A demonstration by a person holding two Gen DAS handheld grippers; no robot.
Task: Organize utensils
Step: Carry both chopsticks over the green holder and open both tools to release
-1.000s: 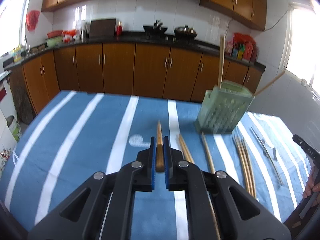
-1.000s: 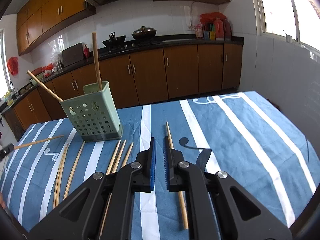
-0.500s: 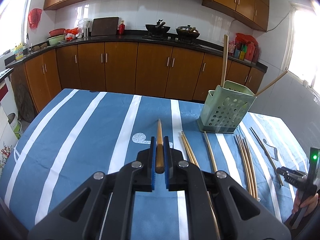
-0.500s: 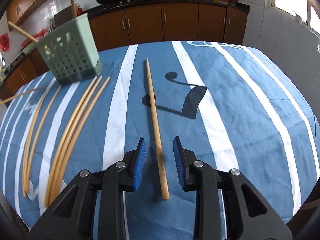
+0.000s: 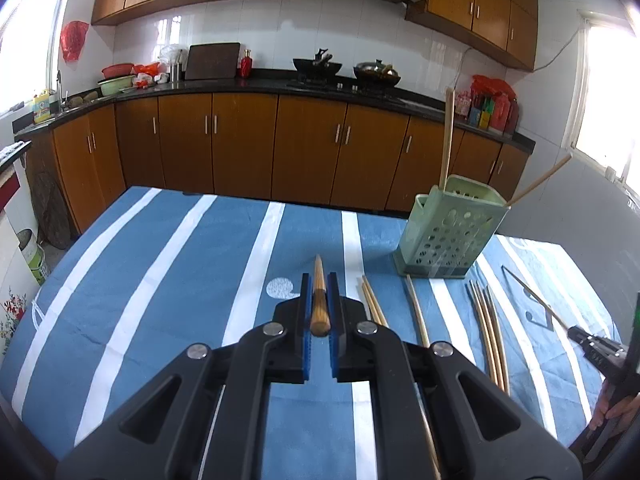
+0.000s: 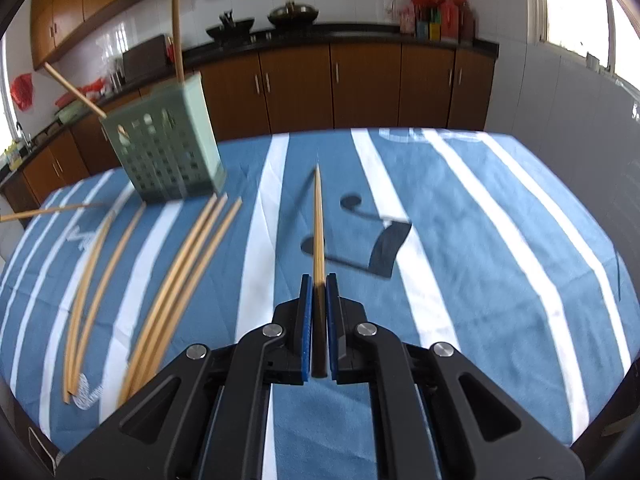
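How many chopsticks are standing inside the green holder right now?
2. In the left wrist view, the upright chopstick rises from the left side of the green holder; the leaning chopstick slants out over its right rim. Shorter ones inside may be hidden.

The tablecloth (image 6: 460, 208) is blue with white stripes and a dark musical note. The perforated utensil holder (image 5: 448, 236) is pale green. Loose chopsticks (image 6: 188, 256) are light tan. Blue pads line black jaws. Cabinets (image 5: 240, 144) are orange-brown.
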